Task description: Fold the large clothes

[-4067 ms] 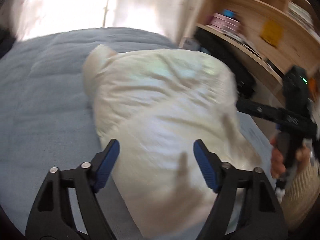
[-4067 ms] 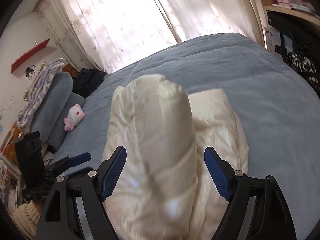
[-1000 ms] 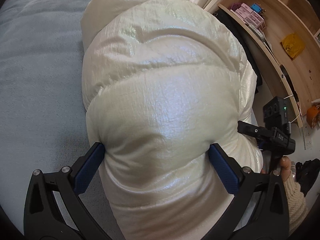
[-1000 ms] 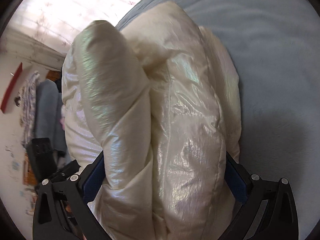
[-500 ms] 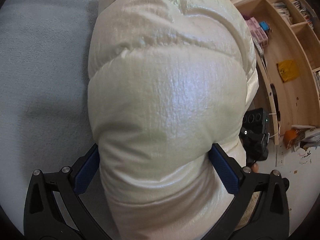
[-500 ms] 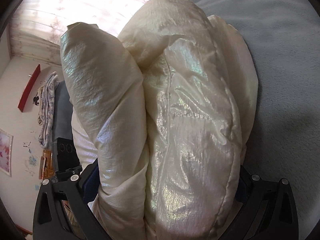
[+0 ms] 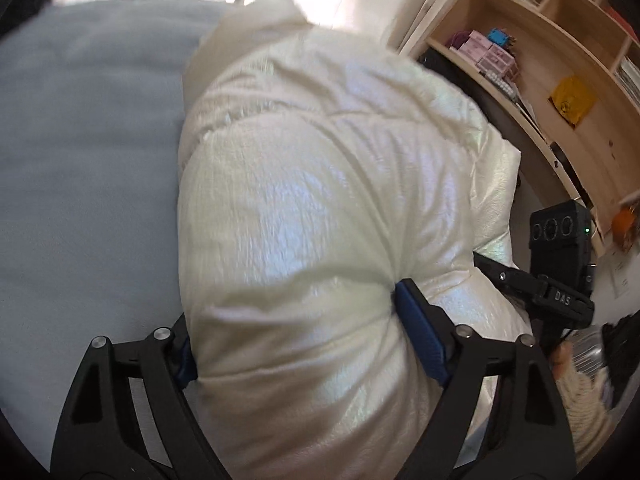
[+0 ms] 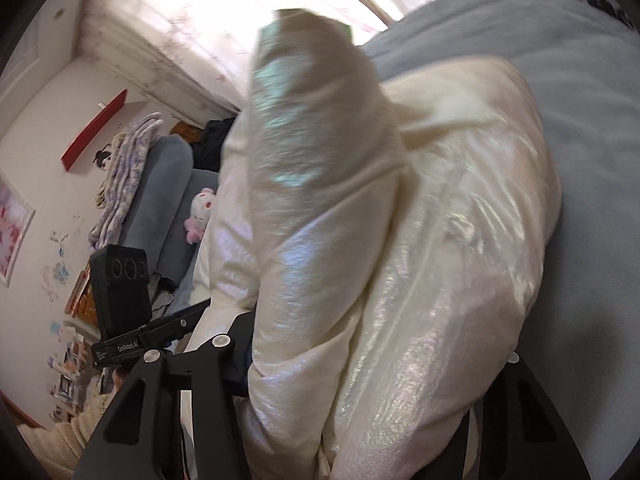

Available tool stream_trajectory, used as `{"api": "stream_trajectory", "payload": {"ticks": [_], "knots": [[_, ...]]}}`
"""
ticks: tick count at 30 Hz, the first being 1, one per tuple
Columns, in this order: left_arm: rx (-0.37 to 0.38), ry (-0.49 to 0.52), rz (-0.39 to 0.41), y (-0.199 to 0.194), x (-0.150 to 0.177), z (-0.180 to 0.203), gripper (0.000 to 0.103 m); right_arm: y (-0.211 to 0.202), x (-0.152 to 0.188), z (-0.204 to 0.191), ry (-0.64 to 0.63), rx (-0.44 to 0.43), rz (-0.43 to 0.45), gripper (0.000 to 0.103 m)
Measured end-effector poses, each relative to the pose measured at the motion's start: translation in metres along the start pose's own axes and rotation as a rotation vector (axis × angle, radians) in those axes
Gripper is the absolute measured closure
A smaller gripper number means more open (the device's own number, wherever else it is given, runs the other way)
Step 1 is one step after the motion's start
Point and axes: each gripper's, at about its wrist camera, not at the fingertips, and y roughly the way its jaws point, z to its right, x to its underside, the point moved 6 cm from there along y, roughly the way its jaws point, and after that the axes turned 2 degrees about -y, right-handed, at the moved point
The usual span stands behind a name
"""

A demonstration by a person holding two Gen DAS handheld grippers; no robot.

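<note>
Both grippers are clamping a bulky, cream-white, pearly quilted puffer jacket (image 7: 320, 208). The left gripper (image 7: 296, 344) and the right gripper (image 8: 360, 364) have just been closing, their jaws pressing into its padded folds. The jacket is lying bunched on a grey-blue bed cover (image 7: 80, 160). Beyond, a light wooden shelf unit (image 7: 560, 72) is standing beside sunlit floral curtains (image 8: 208, 12).

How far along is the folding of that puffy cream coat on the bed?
Done: the puffy coat is already bundled on the blue bedspread. In hand: the left tool and right tool have just squeezed its near end. Left: finishing the fold and letting go.
</note>
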Motion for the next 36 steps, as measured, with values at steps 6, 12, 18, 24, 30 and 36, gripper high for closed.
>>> {"api": "stream_trajectory", "payload": {"ticks": [6, 12, 18, 24, 30, 36], "knots": [[-0.037, 0.050, 0.114, -0.083, -0.027, -0.015, 0.025, 0.002, -0.026, -0.080, -0.138, -0.052, 0.088, 0.052], [-0.087, 0.082, 0.213, -0.164, -0.089, -0.074, 0.026, 0.050, -0.069, -0.142, -0.191, -0.113, 0.124, 0.052], [-0.144, 0.109, 0.258, -0.204, -0.154, -0.174, 0.027, 0.153, -0.112, -0.172, -0.195, -0.159, 0.143, 0.052], [-0.191, 0.056, 0.240, -0.195, -0.185, -0.321, 0.028, 0.293, -0.127, -0.151, -0.143, -0.153, 0.094, 0.052], [-0.187, -0.125, 0.209, -0.166, -0.166, -0.442, 0.026, 0.370, -0.112, -0.111, -0.045, -0.108, 0.089, 0.049], [-0.183, -0.196, 0.241, -0.161, -0.124, -0.467, 0.009, 0.405, -0.081, -0.118, -0.099, -0.067, 0.018, 0.043]]}}
